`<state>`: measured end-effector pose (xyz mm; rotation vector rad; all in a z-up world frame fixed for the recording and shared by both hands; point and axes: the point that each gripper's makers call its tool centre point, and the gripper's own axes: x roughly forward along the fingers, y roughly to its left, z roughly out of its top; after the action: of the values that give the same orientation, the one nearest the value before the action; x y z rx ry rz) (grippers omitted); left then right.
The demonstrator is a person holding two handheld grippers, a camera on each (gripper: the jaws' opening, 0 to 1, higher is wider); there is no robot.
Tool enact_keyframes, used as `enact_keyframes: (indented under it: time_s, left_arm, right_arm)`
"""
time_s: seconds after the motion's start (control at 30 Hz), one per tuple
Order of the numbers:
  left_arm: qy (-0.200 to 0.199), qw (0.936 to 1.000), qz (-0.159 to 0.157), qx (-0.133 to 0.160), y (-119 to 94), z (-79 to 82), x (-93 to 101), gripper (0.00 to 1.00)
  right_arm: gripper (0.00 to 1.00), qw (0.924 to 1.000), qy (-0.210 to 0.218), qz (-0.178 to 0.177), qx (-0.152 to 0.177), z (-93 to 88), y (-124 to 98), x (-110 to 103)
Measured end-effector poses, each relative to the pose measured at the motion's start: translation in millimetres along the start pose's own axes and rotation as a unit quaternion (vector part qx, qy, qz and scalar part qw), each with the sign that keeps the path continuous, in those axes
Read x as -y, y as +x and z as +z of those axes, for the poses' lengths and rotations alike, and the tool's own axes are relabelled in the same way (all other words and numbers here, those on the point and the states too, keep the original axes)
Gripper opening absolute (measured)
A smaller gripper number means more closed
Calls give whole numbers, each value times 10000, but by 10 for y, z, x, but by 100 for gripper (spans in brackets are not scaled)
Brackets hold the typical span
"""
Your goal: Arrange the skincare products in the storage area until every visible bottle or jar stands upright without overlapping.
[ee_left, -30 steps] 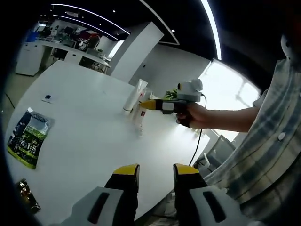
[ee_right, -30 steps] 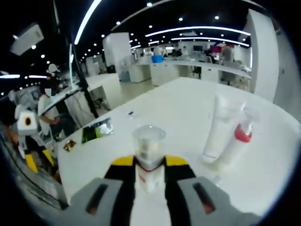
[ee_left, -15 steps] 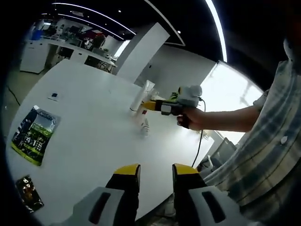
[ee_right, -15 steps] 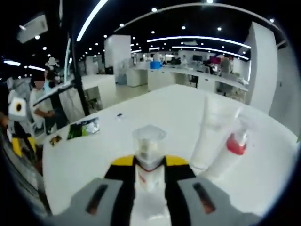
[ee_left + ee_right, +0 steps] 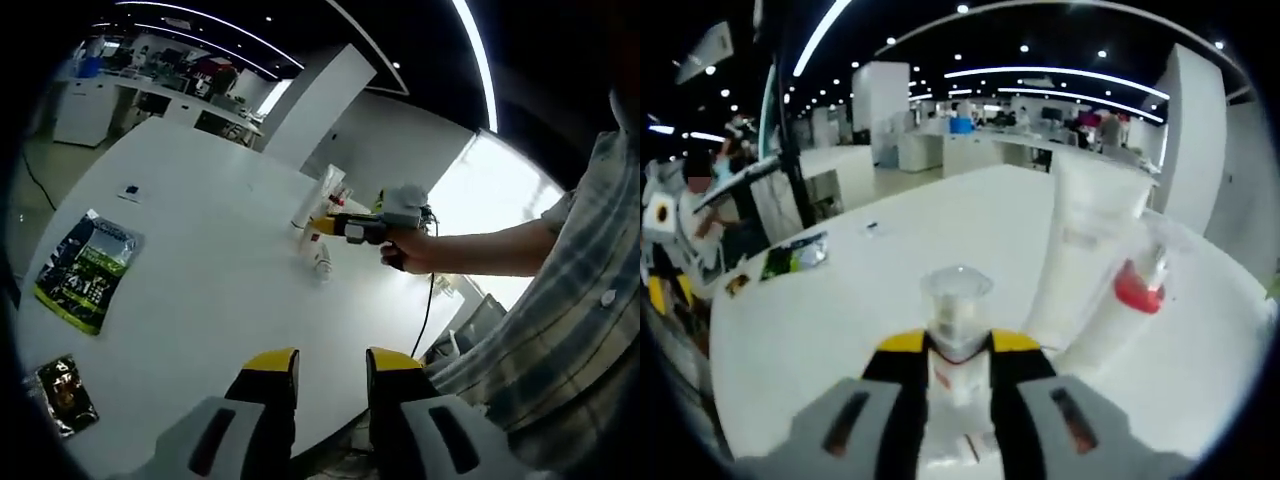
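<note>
Right gripper (image 5: 958,372) clamps a small clear-capped bottle (image 5: 956,320) above the white table (image 5: 860,290), just beside the upright white tube (image 5: 1080,250) and red-collared pump bottle (image 5: 1130,300). Left gripper (image 5: 330,375) hangs empty, jaws parted, near the table edge; green packet (image 5: 88,268) well apart.

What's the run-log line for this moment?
right gripper: shut on clear-capped bottle | beside white tube, red-pump bottle on white table | left gripper: open, holding nothing
</note>
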<state>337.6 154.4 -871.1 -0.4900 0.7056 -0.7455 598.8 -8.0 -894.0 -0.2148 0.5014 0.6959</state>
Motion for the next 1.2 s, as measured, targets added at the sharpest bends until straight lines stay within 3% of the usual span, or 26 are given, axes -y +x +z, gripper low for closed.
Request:
enact_keyframes:
  time_s: [0.27, 0.5, 0.63, 0.7, 1.0, 1.1, 1.2]
  left_arm:
    - [-107, 9998, 147, -50, -87, -19, -48, 27]
    - [-162, 9995, 260, -114, -166, -49, -99, 26]
    - [-241, 9993, 274, -61, -187, -48, -113, 26]
    - [-264, 9992, 286, -70, -190, -59, -125, 26]
    - [-320, 9991, 267, -84, -178, -87, -114, 26]
    - [-494, 9984, 213, 146, -188, -10, -101, 26]
    - [-472, 9985, 231, 155, -187, 6, -103, 26]
  right_arm:
    - [20, 9994, -4, -339, 2, -35, 43, 134]
    - [20, 9971, -61, -695, 304, 27, 5, 279]
    - [20, 9975, -131, -657, 228, -90, 11, 276]
    - [20, 9968, -65, -674, 428, -64, -34, 281]
    - [20, 9962, 52, -609, 628, -97, -91, 311]
    - [20, 9962, 25, -586, 650, -109, -117, 294]
    - [20, 9966, -40, -501, 657, -110, -117, 288]
